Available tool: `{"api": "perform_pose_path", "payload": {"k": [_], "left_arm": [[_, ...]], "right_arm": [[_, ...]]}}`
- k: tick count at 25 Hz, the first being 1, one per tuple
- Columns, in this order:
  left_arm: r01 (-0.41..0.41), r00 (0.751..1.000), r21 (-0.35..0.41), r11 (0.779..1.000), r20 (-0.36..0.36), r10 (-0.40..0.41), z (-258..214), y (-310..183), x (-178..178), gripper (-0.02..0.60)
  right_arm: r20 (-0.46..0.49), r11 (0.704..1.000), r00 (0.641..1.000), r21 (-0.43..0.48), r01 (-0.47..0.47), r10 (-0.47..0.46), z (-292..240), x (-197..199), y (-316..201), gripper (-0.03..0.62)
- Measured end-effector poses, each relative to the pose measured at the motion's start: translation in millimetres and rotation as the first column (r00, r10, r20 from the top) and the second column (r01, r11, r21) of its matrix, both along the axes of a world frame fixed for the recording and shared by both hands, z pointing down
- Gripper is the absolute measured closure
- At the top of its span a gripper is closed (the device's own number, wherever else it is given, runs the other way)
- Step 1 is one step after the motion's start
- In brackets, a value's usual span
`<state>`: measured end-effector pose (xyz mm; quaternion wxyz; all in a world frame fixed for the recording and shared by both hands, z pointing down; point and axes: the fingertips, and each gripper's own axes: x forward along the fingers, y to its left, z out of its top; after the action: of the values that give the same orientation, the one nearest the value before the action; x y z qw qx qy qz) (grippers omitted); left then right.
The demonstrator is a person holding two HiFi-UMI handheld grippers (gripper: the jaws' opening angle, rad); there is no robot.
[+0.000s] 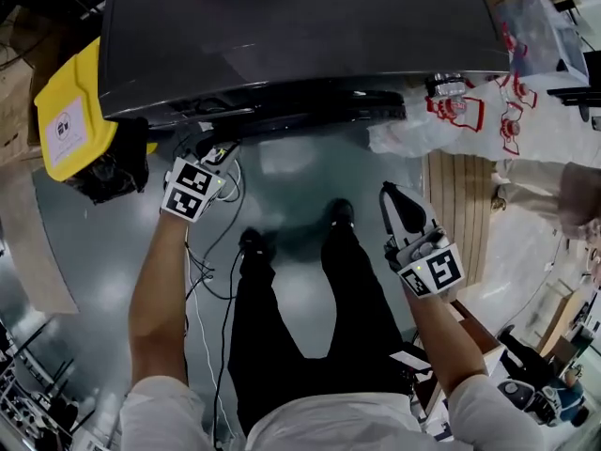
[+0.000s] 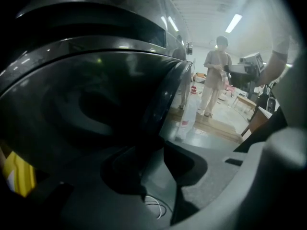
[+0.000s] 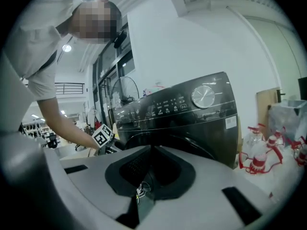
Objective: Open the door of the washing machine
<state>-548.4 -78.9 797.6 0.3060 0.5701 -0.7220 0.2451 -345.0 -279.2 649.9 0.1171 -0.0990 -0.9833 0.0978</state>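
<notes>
Obs.: dark grey front-loading washing machine [image 1: 300,26] stands on a glossy grey floor [image 1: 300,181], directly ahead of the person. Its round, dark-glass door [image 2: 96,104] bulges from the front panel and looks closed against the cabinet, so the task is judged not yet done.

Left gripper [image 1: 205,150] is low at the door's left side. In the left gripper view its jaws stand released and wide. The door's thick black rim [image 2: 165,97] runs down toward the gap, and the pads do not press on it. Only floor and a white cable show between them.

Right gripper [image 1: 394,195] is held well apart from the machine, over the floor. Its jaws are clenched together on nothing.

Handling (judgement): the door is rigid and fairly heavy, hinged on one side and held by a latch. The glass is smooth and slippery, so it is a poor hold. Take the rim edge or its handle recess on the side opposite the hinge. Expect resistance until the latch gives, then a free swing outward.
</notes>
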Motion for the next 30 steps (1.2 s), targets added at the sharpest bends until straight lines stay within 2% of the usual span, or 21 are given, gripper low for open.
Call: {"api": "perform_pose_path", "payload": {"k": [5, 8, 9, 11, 12, 15, 18, 21, 23, 26, 30], "left_arm": [[-0.005, 0.999, -0.038, 0.999, -0.049, 0.003, 0.7, 3.7, 9.9, 0.440], [-0.135, 0.985, 0.010, 0.991, -0.103, 0.135, 4.2, 17.4, 65.8, 0.474], [-0.107, 0.988, 0.047, 0.993, -0.107, 0.112, 4.4, 18.9, 84.5, 0.456], [0.067, 0.992, 0.116, 0.991, -0.118, -0.053, 2.1, 19.4, 112.6, 0.454], [0.113, 0.988, 0.133, 0.985, -0.117, -0.098, -0.7, 19.0, 123.8, 0.448], [0.081, 0.993, 0.137, 0.987, -0.100, -0.067, -4.9, 22.6, 153.0, 0.462], [0.081, 0.993, 0.097, 0.992, -0.093, -0.072, -4.6, 24.8, 189.2, 0.468], [0.144, 0.985, 0.082, 0.986, -0.108, -0.135, -8.0, 18.1, 218.8, 0.489], [0.195, 0.973, 0.095, 0.976, -0.143, -0.180, -10.7, 8.9, 235.1, 0.491], [0.255, 0.952, 0.104, 0.961, -0.199, -0.231, -11.4, -4.4, 263.1, 0.485], [0.299, 0.936, 0.064, 0.952, -0.215, -0.280, -5.5, -18.2, 306.9, 0.486]], "right_arm": [[-0.015, 1.000, 1.000, 0.011, 0.004, -0.004, -1.7, 17.4, -2.8, 0.553], [-0.007, 1.000, 1.000, 0.004, -0.012, 0.012, -5.2, 23.0, -8.9, 0.553], [-0.005, 1.000, 1.000, 0.004, -0.009, 0.009, -5.9, 24.7, -10.0, 0.553], [-0.012, 1.000, 1.000, 0.014, -0.002, 0.002, -3.6, 35.0, -4.9, 0.553], [-0.018, 1.000, 1.000, 0.023, -0.007, 0.008, -1.5, 41.4, -0.7, 0.553], [-0.020, 0.997, 0.999, 0.063, -0.033, 0.034, -6.0, 57.2, 8.9, 0.553], [-0.008, 0.991, 0.996, 0.098, -0.089, 0.090, -26.0, 95.2, 12.7, 0.553], [0.010, 0.973, 0.976, 0.081, -0.218, 0.218, -49.2, 148.0, 14.6, 0.553], [0.021, 0.955, 0.958, 0.084, -0.286, 0.285, -59.0, 179.0, 19.4, 0.553], [0.027, 0.934, 0.936, 0.062, -0.352, 0.351, -62.1, 214.0, 23.1, 0.553], [0.037, 0.915, 0.915, 0.017, -0.402, 0.402, -63.7, 252.5, 26.3, 0.553]]}}
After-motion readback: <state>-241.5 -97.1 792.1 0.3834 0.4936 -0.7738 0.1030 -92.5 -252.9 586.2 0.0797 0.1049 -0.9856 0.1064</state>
